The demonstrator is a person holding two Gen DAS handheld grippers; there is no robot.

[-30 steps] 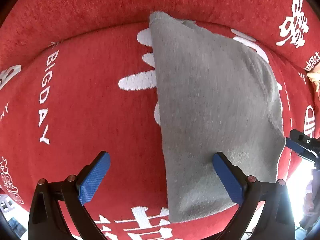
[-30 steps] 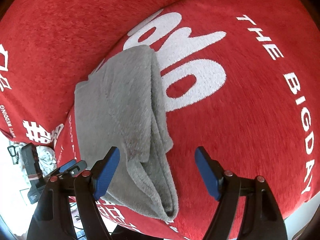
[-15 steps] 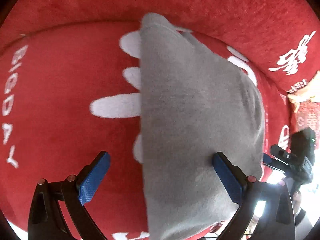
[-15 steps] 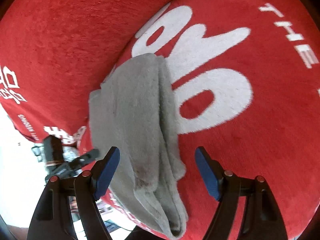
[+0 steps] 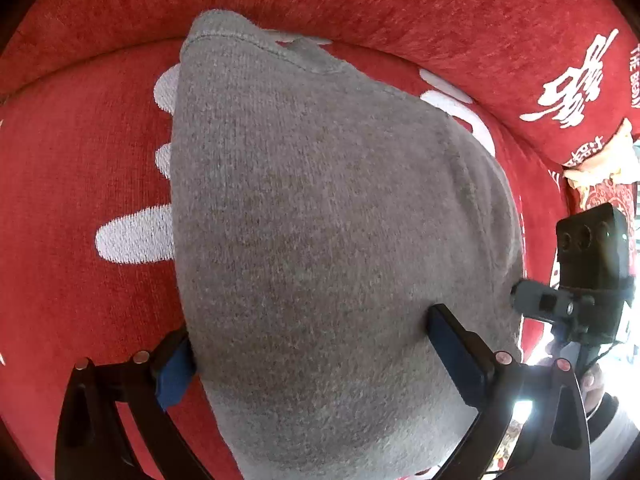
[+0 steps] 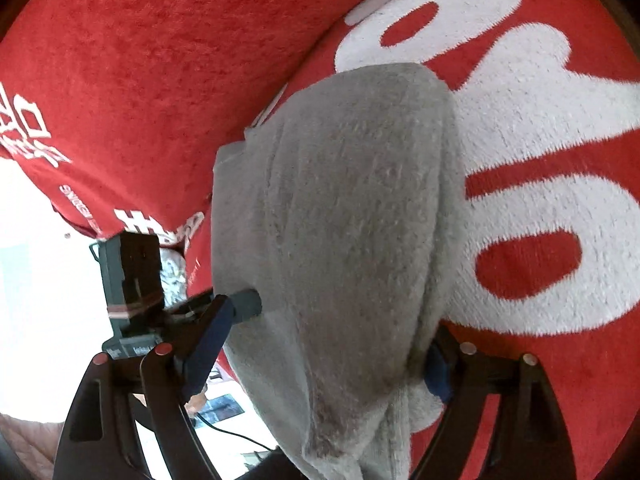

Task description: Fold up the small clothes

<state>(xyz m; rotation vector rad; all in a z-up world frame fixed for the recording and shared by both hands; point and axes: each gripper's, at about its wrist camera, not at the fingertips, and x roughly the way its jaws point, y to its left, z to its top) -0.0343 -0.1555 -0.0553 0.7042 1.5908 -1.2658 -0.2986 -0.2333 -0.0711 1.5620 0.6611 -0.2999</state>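
A folded grey fleece garment [image 5: 320, 240] lies on the red sofa seat [image 5: 80, 280], its near end at the seat's front edge. My left gripper [image 5: 312, 360] is open and its blue-padded fingers straddle that near end. The garment also shows in the right wrist view [image 6: 352, 240], where its folded layers hang over the edge. My right gripper [image 6: 320, 352] is open and straddles the same end from the other side. Each gripper shows in the other's view, the right one [image 5: 592, 280] and the left one [image 6: 136, 280].
The sofa cover is red with large white lettering [image 6: 520, 200]. The red backrest [image 5: 360, 8] rises behind the seat. A patterned cushion [image 5: 600, 168] lies at the far right. Beyond the seat's front edge is bright floor [image 6: 24, 280].
Both grippers have moved in towards the garment's near end, which now lies between the fingers of each. The jaws have stayed open. The garment has not moved.
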